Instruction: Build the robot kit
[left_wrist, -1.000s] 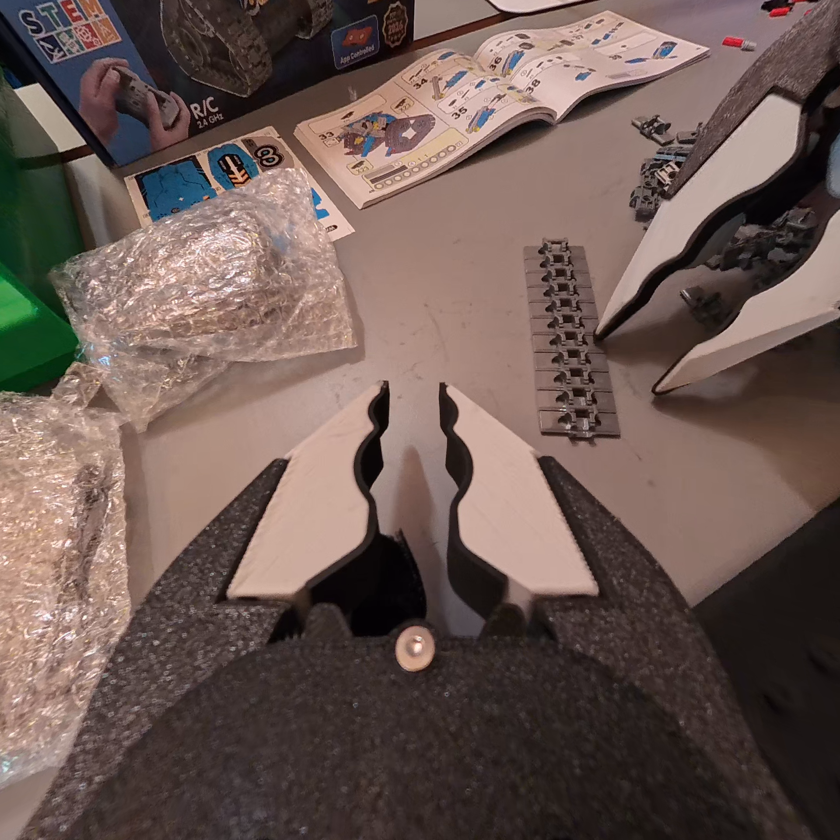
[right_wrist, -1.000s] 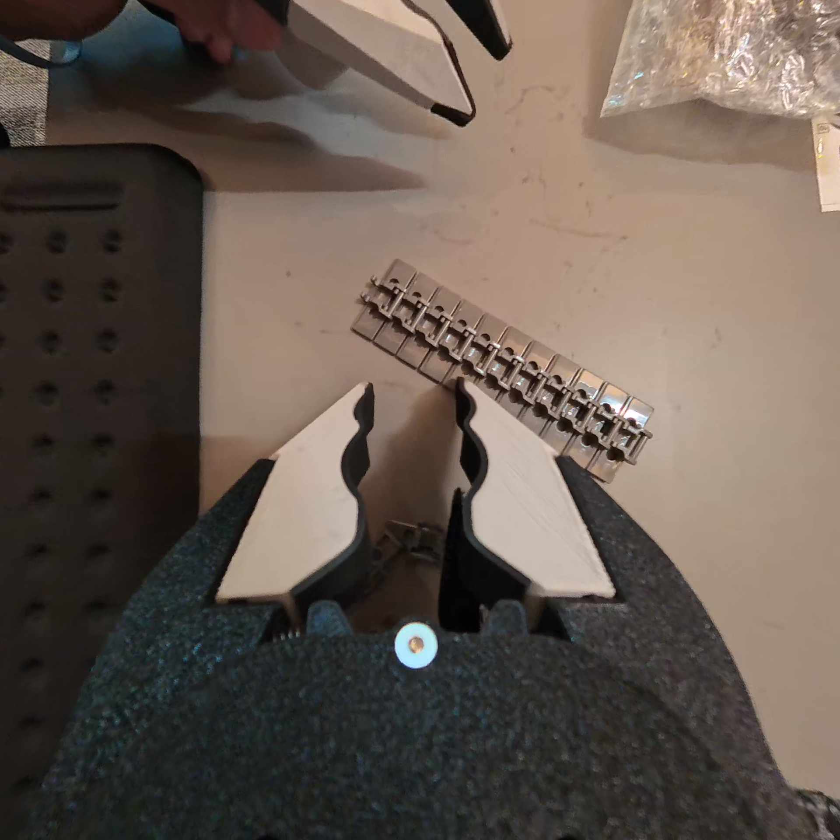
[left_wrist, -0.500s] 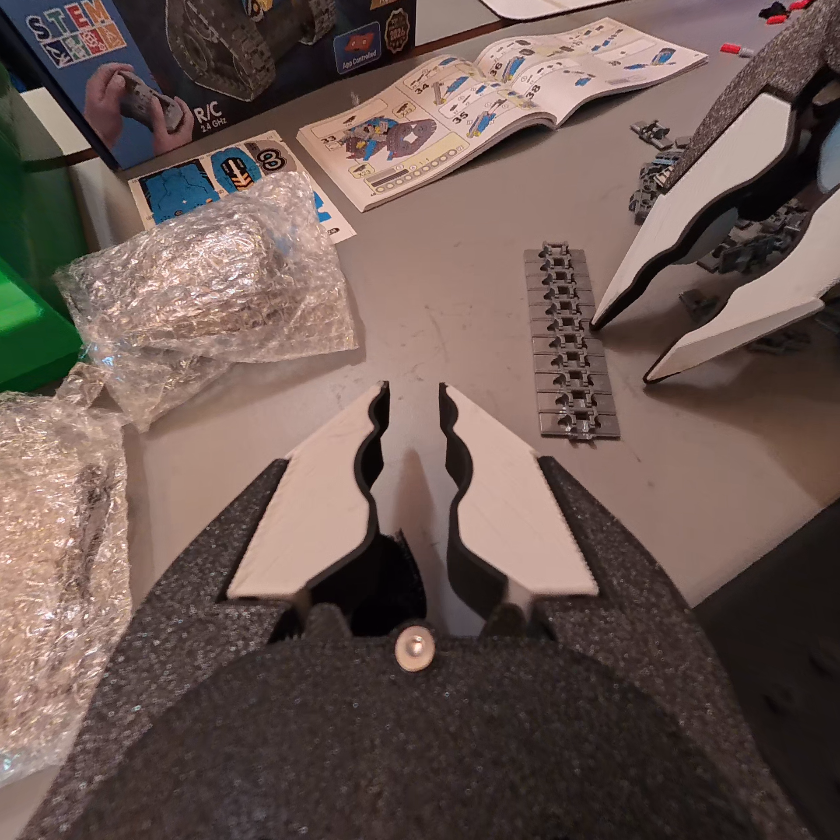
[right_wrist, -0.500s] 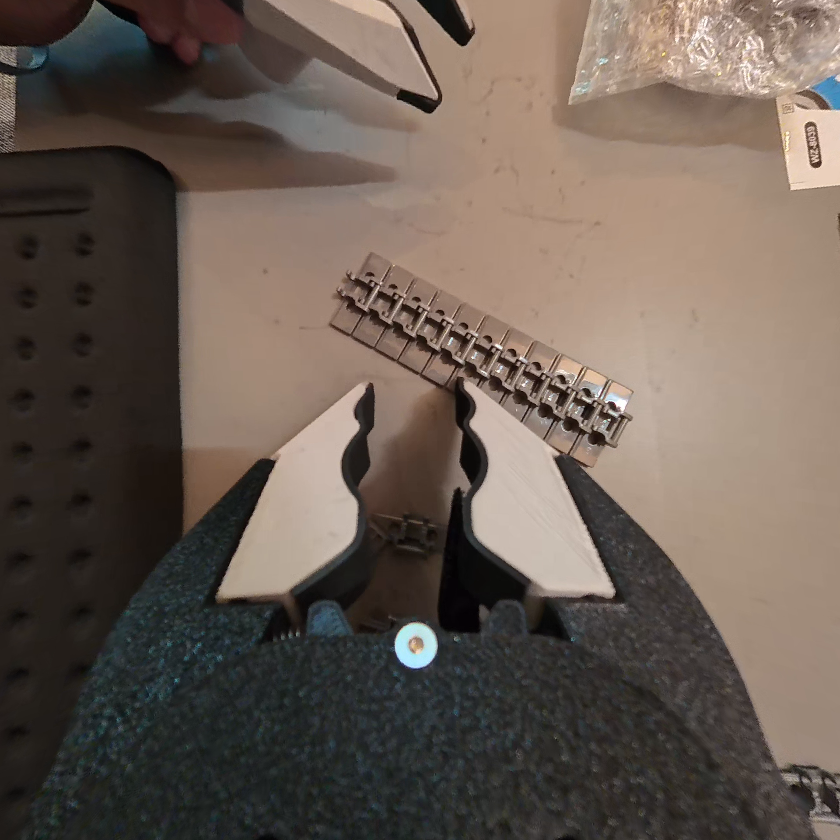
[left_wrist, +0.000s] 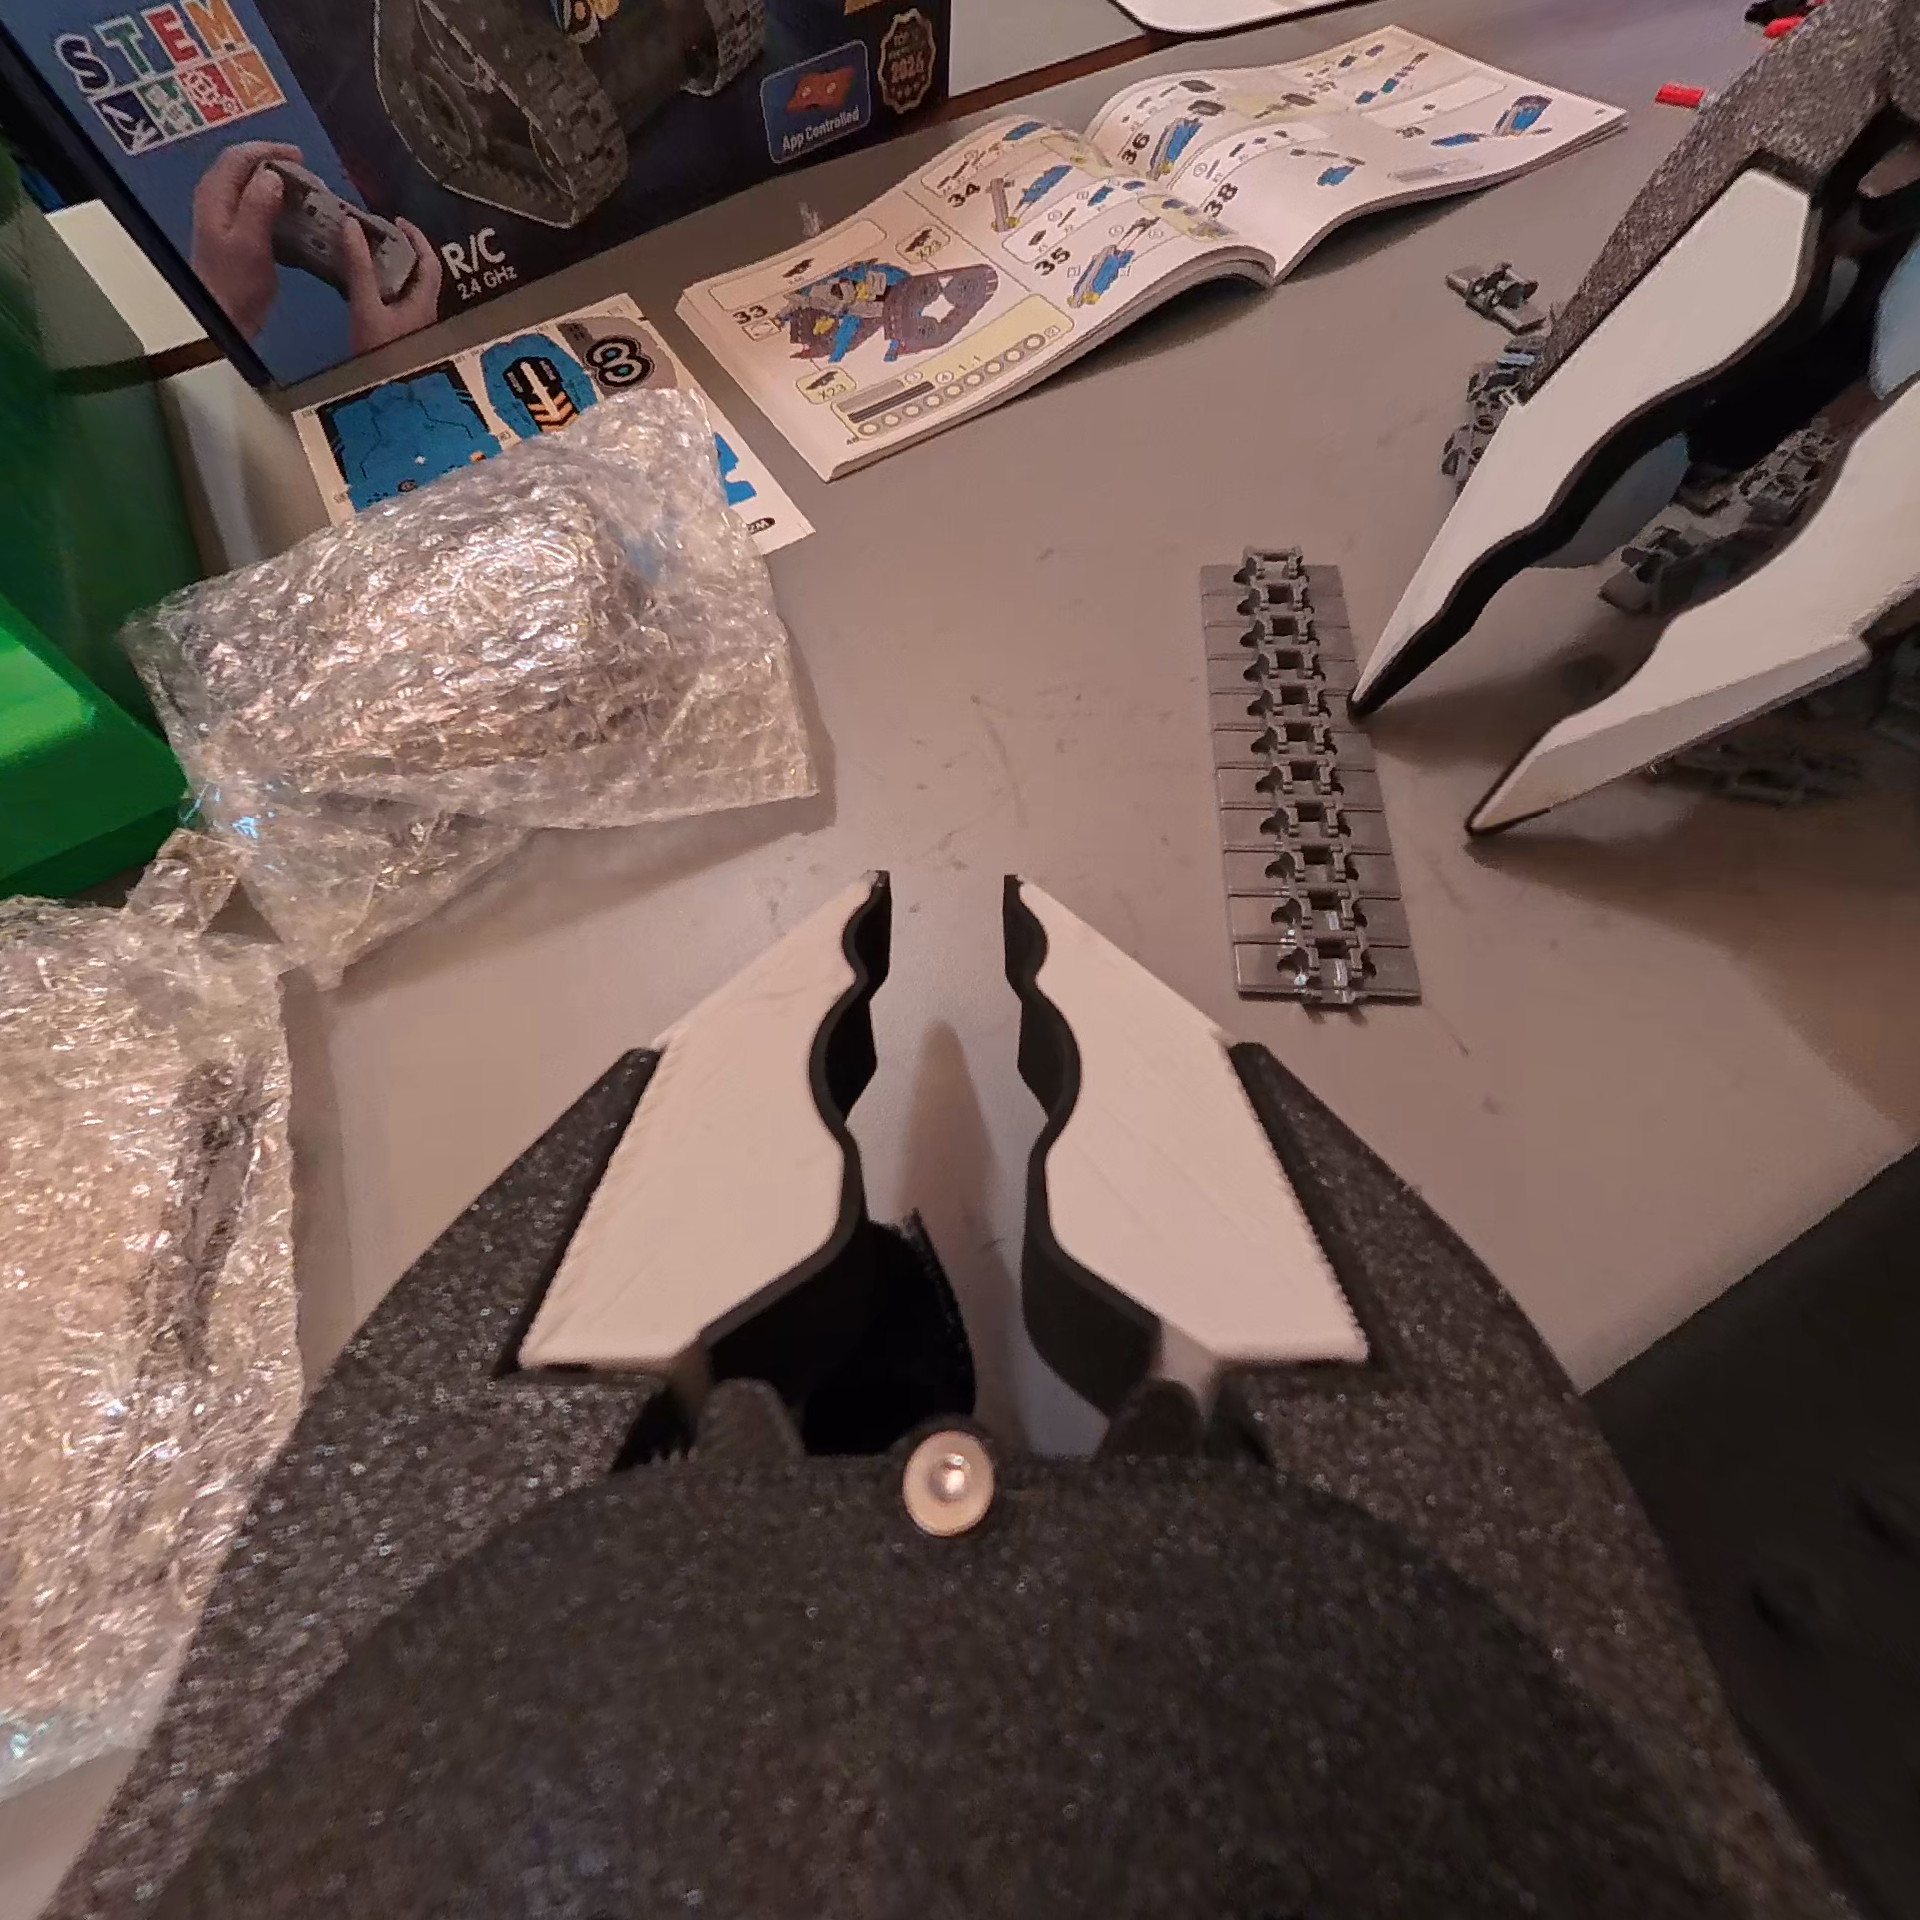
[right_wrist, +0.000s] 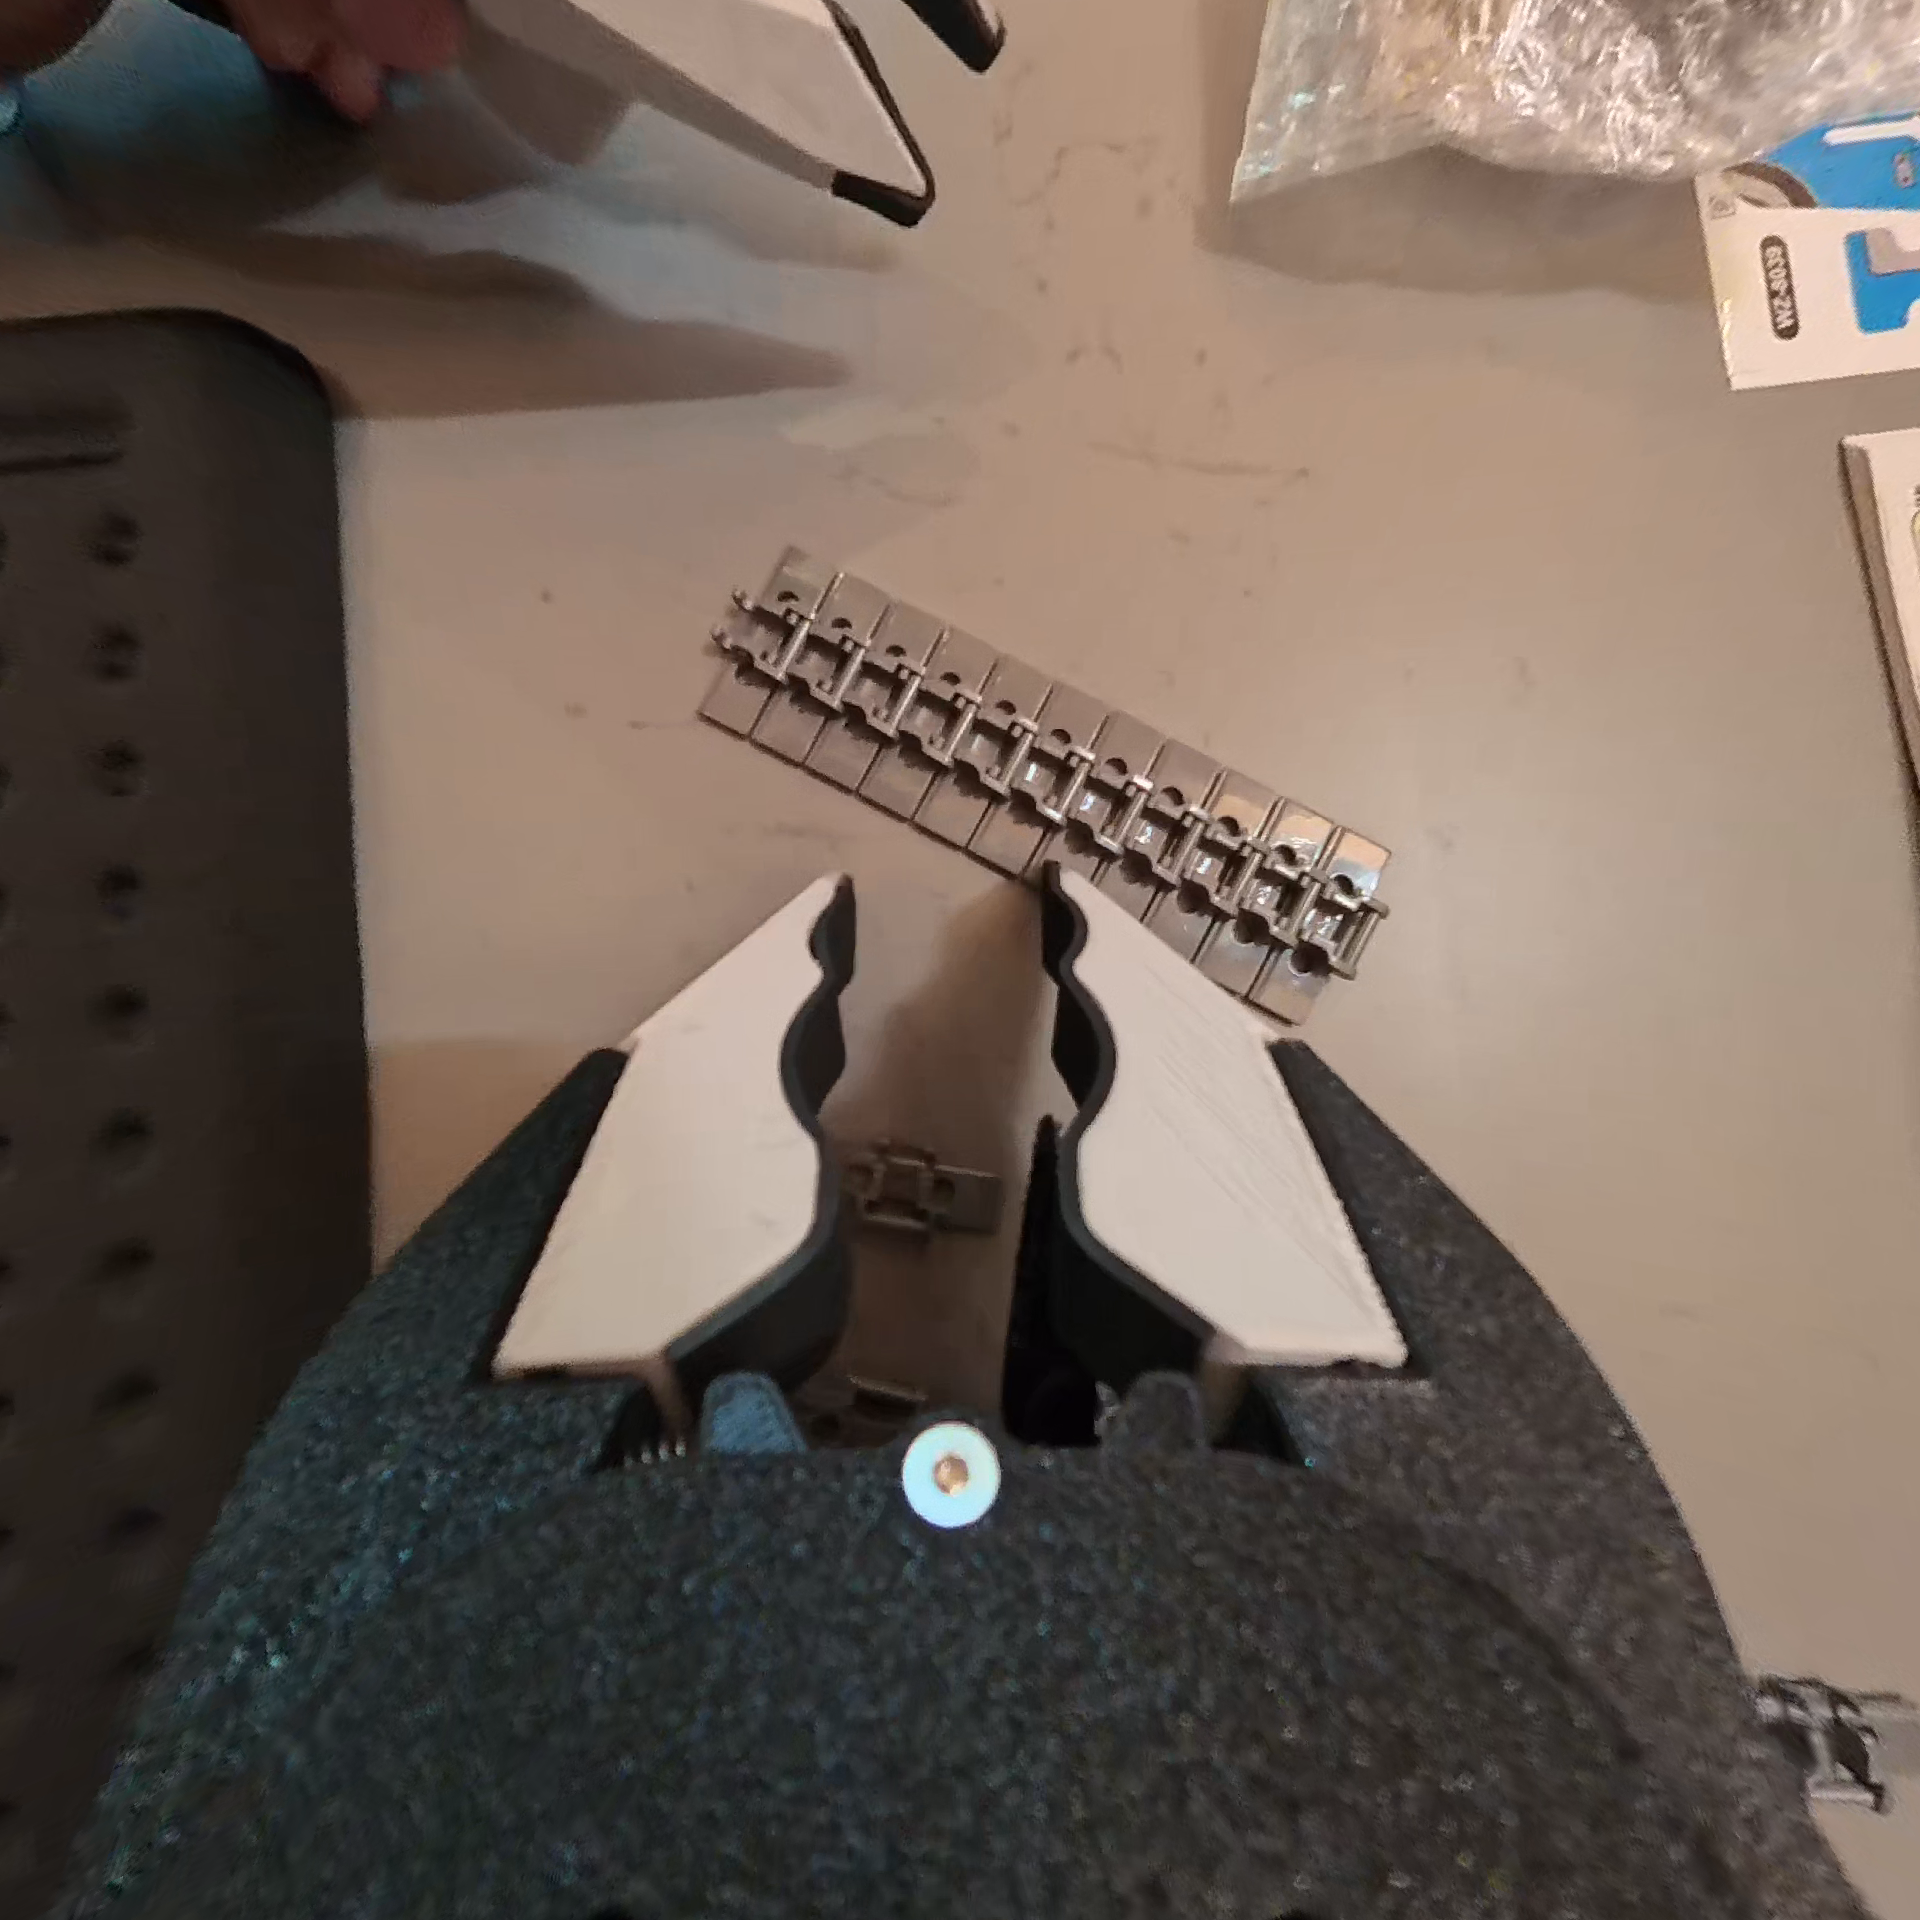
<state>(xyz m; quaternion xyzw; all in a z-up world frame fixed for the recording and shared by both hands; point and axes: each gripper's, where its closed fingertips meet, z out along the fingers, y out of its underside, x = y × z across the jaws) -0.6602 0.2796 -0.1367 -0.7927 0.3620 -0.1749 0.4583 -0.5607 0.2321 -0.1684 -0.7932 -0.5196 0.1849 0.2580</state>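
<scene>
**Hovering at the track strip's edge, both tongs spread**

The left gripper (left_wrist: 945, 894) is spread and holds nothing, above bare table (left_wrist: 987, 623). The right gripper (right_wrist: 945, 888) is also spread and empty. In its own view one fingertip overlaps the near edge of the grey track strip (right_wrist: 1039, 790); whether it touches, I cannot tell. That strip lies flat at 1 o'clock in the left view (left_wrist: 1309, 790), with the right gripper (left_wrist: 1421, 767) at its 3 o'clock side. A loose link (right_wrist: 920, 1195) lies on the table between the right fingers.

Risks, as I judge them:
- A fingertip pressing on the strip's edge could skate it across the smooth table or tilt it.
- The jointed strip could fold or unclip if it is pinched at one link.
- The loose link could be dragged or flicked away by a sweeping finger.
- The bubble-wrap bag (left_wrist: 468, 644) at 10 o'clock could snag on the left gripper.

Against a second ago, in the left view the right gripper has slid along the strip toward 12 o'clock. In the right view the strip sits further toward 9 o'clock, the loose link shows more fully, and a sticker sheet (right_wrist: 1818, 260) has entered at 2 o'clock. Both tongs are as wide as before, and the strip seems unmoved on the table.
</scene>
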